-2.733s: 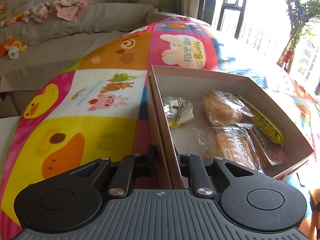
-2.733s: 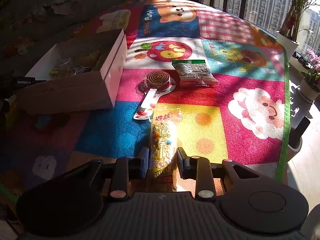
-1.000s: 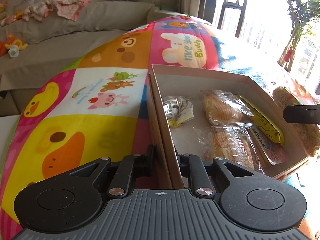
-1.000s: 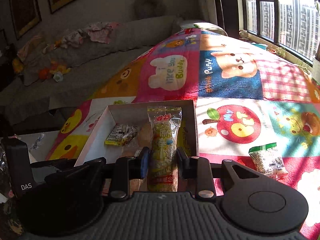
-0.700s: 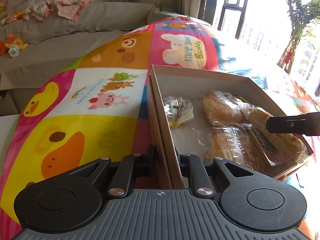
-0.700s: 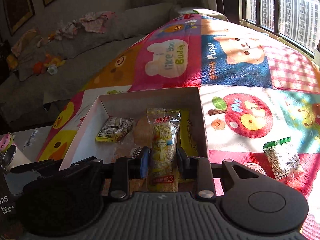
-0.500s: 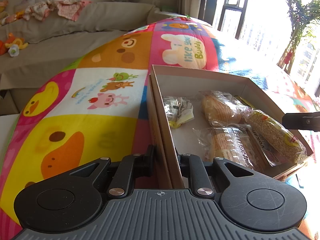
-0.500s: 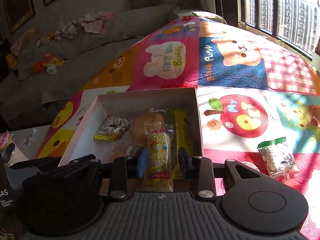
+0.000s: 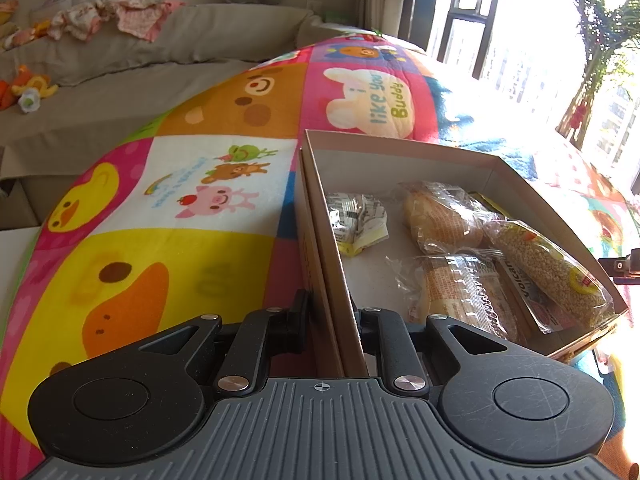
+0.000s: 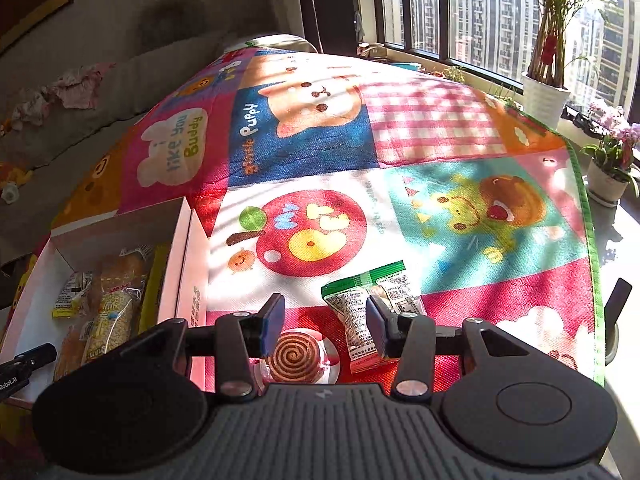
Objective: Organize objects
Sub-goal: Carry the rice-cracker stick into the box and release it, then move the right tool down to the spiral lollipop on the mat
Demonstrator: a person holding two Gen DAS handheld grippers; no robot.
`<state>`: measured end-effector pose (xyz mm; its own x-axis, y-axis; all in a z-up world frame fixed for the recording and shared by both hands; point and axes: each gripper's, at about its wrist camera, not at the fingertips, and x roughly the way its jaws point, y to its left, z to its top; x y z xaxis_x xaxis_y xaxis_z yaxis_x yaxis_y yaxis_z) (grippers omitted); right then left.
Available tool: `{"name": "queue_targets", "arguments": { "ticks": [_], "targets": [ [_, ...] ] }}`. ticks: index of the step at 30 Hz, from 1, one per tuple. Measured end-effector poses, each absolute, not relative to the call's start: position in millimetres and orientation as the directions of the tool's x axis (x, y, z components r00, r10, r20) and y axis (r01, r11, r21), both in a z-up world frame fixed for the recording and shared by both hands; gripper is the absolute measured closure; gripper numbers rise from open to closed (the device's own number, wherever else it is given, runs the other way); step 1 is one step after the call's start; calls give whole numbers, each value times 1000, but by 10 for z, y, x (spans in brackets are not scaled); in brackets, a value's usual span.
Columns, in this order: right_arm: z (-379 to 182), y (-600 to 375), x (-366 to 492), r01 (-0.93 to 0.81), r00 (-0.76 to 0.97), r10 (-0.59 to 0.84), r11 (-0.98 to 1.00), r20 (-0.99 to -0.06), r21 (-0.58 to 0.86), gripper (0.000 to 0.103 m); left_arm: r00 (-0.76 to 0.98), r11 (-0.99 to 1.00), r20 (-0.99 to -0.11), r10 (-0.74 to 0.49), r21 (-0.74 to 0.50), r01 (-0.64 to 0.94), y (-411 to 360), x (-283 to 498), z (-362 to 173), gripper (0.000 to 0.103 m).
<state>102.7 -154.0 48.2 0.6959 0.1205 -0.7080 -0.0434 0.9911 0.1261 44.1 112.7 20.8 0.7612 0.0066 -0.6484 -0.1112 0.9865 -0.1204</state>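
My left gripper (image 9: 331,312) is shut on the near wall of the cardboard box (image 9: 332,264), which lies on the colourful play mat. Inside the box are a puffed grain snack bar (image 9: 548,268), two wrapped bread rolls (image 9: 440,220), a small yellow-and-white packet (image 9: 356,220) and a yellow packet. My right gripper (image 10: 326,318) is open and empty above the mat, right of the box (image 10: 180,264). Below it lie a spiral lollipop (image 10: 294,356) and a green-and-white snack packet (image 10: 372,312).
The play mat (image 10: 432,120) covers the surface, its right edge near the window. Potted plants (image 10: 544,80) stand along the sill. A sofa with clothes and toys (image 9: 120,28) lies behind the mat. The left gripper's tip shows in the right wrist view (image 10: 28,360).
My right gripper carried the grain snack bar to the box, let it go inside, opened, and swung right over the lollipop and green packet. The left gripper kept its hold.
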Motion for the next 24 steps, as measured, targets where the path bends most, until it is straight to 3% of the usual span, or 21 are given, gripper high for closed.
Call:
{"name": "queue_targets", "arguments": {
  "ticks": [11, 13, 15, 24],
  "targets": [
    [252, -1348, 1196, -67, 692, 88, 996, -716, 59, 55, 761, 986, -648, 7, -121, -112, 1125, 442, 208, 86],
    [269, -1312, 1138, -106, 687, 114, 993, -718, 57, 57, 761, 986, -648, 7, -121, -113, 1127, 439, 207, 86],
    [275, -1268, 1048, -147, 680, 142, 988, -720, 56, 67, 762, 986, -648, 6, -122, -112, 1129, 438, 206, 86],
    [241, -1330, 685, -200, 638, 175, 978, -750, 57, 73, 762, 986, -648, 6, -122, -111, 1131, 437, 206, 85]
  ]
}}
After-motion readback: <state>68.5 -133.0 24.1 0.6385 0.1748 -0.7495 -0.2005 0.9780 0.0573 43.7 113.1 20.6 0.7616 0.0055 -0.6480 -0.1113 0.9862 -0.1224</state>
